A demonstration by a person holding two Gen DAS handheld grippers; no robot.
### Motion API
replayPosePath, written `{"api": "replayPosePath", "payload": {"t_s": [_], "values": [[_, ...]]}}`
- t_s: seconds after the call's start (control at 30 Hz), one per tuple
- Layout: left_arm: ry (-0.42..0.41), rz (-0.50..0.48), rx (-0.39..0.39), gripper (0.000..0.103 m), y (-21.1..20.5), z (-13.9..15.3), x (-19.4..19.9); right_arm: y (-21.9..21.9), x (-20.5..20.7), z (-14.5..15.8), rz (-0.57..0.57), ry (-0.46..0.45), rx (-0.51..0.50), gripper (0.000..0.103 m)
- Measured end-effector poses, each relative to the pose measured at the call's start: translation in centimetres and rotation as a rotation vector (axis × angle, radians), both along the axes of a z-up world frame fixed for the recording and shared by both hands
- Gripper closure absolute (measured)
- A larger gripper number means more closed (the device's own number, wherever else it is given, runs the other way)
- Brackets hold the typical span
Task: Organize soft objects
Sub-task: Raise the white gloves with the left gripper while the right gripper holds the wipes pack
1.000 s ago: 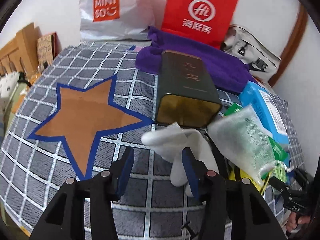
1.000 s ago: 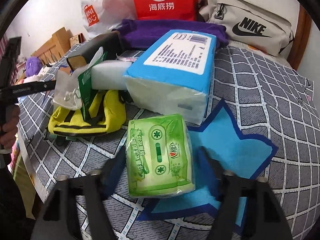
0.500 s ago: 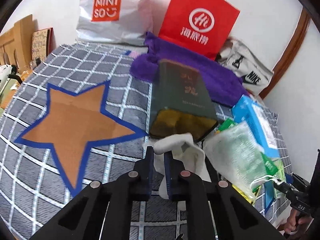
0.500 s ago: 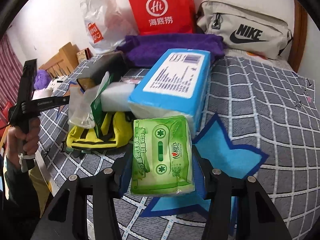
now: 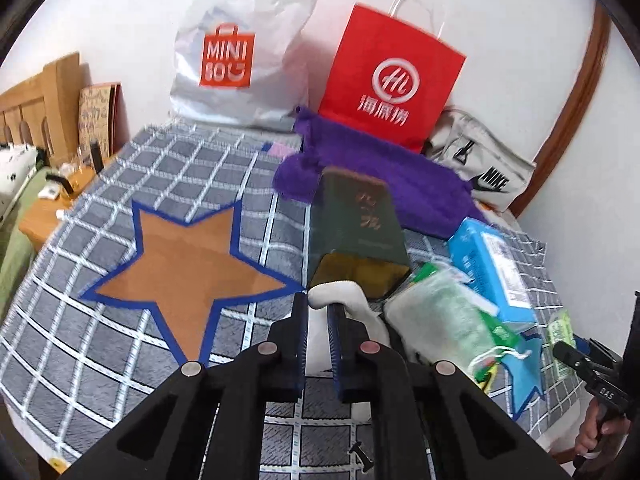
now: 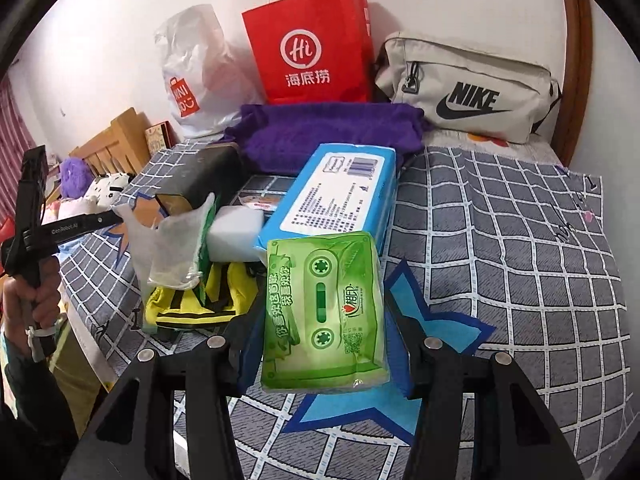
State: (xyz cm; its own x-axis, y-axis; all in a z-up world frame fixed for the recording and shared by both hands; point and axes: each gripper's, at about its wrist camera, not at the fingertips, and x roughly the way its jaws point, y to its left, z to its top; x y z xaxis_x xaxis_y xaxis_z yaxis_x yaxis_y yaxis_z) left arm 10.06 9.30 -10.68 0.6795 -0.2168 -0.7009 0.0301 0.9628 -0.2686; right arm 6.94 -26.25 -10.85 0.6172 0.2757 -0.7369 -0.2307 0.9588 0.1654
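left gripper (image 5: 318, 322) pinches white cloth (image 5: 334, 294); right gripper (image 6: 324, 320) clamps green tissue pack (image 6: 322, 312).

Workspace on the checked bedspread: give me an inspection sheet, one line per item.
Surface: grey checked bedspread with an orange star patch and a blue star patch.
Job's things: green cassette-print tissue pack; white soft cloth; blue tissue pack; white sponge block; purple fleece towel; yellow pouch.
Clutter: dark rectangular tin; red paper bag; white Miniso plastic bag; beige Nike bag.
Grippers: left gripper shut on the white cloth; right gripper shut on the green pack.
Cables: nothing seen.
Surroundings: white wall, wooden headboard.
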Motion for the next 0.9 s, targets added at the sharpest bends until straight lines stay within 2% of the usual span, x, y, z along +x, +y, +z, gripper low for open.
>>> {"api": "replayPosePath", "payload": {"t_s": [0.13, 0.7, 0.8, 0.9], "values": [[-0.043, 0.014, -0.004, 0.093, 0.4, 2.0, -0.9, 0.5, -0.1, 0.7, 0.009, -0.01, 0.013, 0.051], [-0.189, -0.065, 0.023, 0.093, -3.0, 9.9, -2.0, 1.7, 0.3, 5.1, 0.019, -0.077, 0.027, 0.051], [-0.189, -0.046, 0.056, 0.093, -2.7, 10.1, -2.2, 2.0, 0.4, 5.1, 0.03, -0.082, 0.028, 0.051], [-0.133, -0.022, 0.072, 0.093, -2.1, 8.0, -1.8, 2.2, 0.5, 4.4, 0.036, -0.068, 0.026, 0.051]]}}
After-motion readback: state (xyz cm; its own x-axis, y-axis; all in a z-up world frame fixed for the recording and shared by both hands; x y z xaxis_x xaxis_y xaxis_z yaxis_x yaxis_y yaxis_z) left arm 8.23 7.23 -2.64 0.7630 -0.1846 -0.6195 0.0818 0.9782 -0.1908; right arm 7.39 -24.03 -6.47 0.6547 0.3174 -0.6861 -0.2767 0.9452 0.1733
